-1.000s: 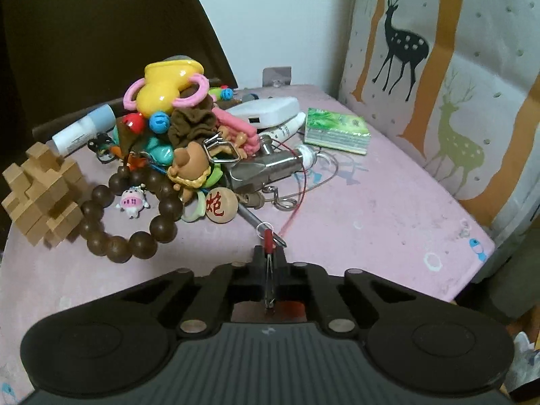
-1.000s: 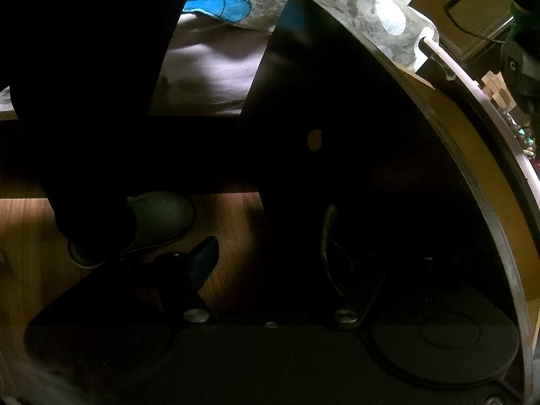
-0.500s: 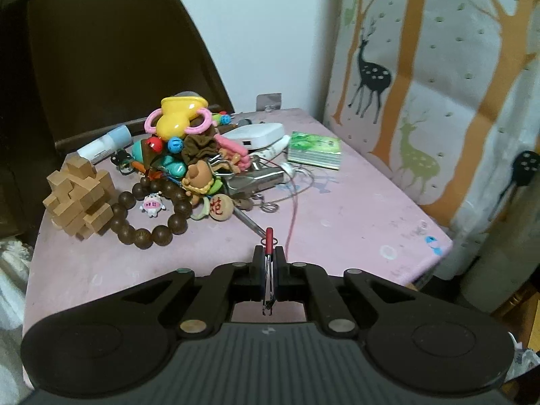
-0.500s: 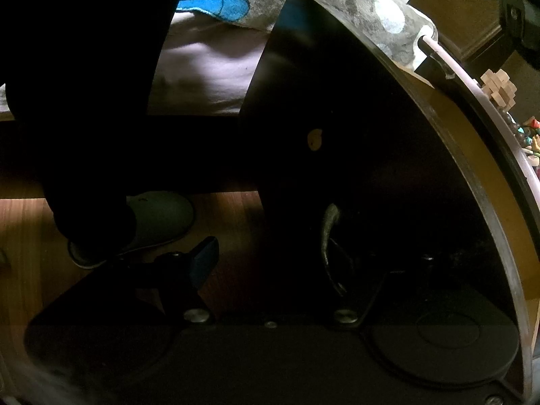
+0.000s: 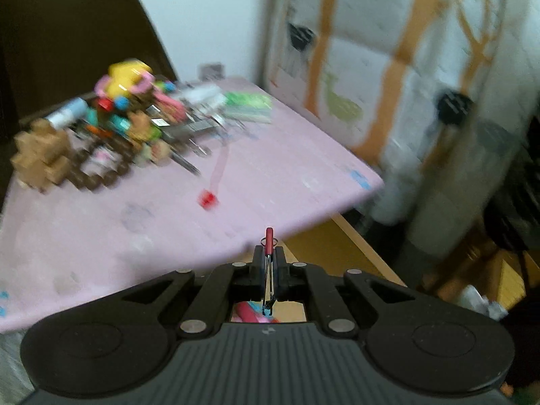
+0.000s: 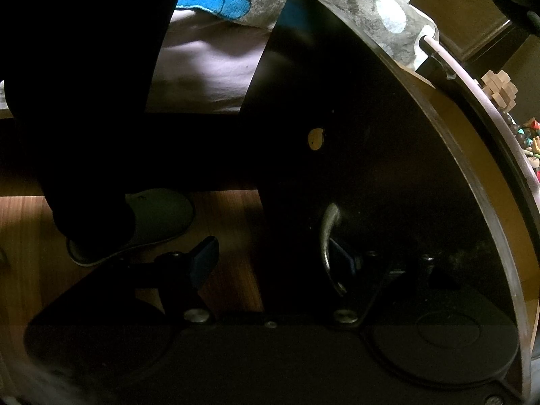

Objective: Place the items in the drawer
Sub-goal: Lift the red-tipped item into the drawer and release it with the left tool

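Landmark: pink-covered rectangular table top (image 5: 236,182).

Risks, biggest first. The dark wooden drawer front (image 6: 371,168) below the table edge is steadied only by the right gripper (image 6: 270,260). Its jaws stand wide, one blue-padded finger (image 6: 204,260) on the floor side of the panel, the other tucked by the curved metal handle (image 6: 329,246). Nothing is clamped, so a slip there could let the drawer slide shut under the incoming item. Next, the left gripper (image 5: 269,263) is fully closed on a thin metal clip with a dark red tip (image 5: 269,238), pinched at its very end, just off the table's near edge. It is slim and smooth, so it may twist out or drop to the floor short of the drawer. The view is motion-blurred, so aim looks uncertain.

Containers: tan drawer interior (image 5: 317,243) shows below the table's near edge. A pink-and-blue object (image 5: 251,314) is glimpsed through the gripper frame; cannot tell what it is. The mixed toy and bead pile (image 5: 128,128) sits at the table's far-left corner, a small red cube (image 5: 207,199) near the table's middle.
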Demonstrator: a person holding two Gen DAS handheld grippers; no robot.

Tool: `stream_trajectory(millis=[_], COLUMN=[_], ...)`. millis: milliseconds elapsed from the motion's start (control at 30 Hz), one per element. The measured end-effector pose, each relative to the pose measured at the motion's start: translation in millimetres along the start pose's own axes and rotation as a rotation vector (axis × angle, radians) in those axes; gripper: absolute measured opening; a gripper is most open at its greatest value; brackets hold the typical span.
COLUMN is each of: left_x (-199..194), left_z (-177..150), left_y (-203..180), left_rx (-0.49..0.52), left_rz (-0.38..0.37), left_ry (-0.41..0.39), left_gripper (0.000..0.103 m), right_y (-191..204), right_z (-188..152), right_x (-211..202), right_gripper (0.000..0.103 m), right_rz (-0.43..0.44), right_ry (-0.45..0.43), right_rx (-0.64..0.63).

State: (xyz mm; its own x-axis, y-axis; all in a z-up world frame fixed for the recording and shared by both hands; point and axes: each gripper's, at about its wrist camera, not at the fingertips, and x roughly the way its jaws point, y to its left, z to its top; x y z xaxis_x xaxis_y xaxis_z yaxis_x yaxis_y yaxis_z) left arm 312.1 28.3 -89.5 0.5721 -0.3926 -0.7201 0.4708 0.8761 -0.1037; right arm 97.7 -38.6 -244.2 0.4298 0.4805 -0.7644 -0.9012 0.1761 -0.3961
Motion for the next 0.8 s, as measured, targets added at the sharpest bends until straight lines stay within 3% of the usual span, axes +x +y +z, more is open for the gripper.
stream_trajectory(millis=[200,400,800], left_x=[43.1,90.2,149.1], left_z=[-30.1,-46.8,-54.5], left_y=[-24.3,-43.9,-45.8], left_rx=[0.114,0.296,0.369], left_rz=[-0.026,-0.026,-0.029], left_ry=[0.166,0.306,0.405], left_gripper=[0.003,0.004,0.004], right_y=[-1.1,-1.2,4.1], right_z=[-1.3,-2.4,-0.5], right_x=[-0.3,-1.0,-1.1], right_gripper=[0.073,0.073,0.073], right_rz=[0.003,0.005,-0.002], right_ry=[-0.002,-0.005,-0.005], right_rx=[-0.004,-0.007,-0.001])
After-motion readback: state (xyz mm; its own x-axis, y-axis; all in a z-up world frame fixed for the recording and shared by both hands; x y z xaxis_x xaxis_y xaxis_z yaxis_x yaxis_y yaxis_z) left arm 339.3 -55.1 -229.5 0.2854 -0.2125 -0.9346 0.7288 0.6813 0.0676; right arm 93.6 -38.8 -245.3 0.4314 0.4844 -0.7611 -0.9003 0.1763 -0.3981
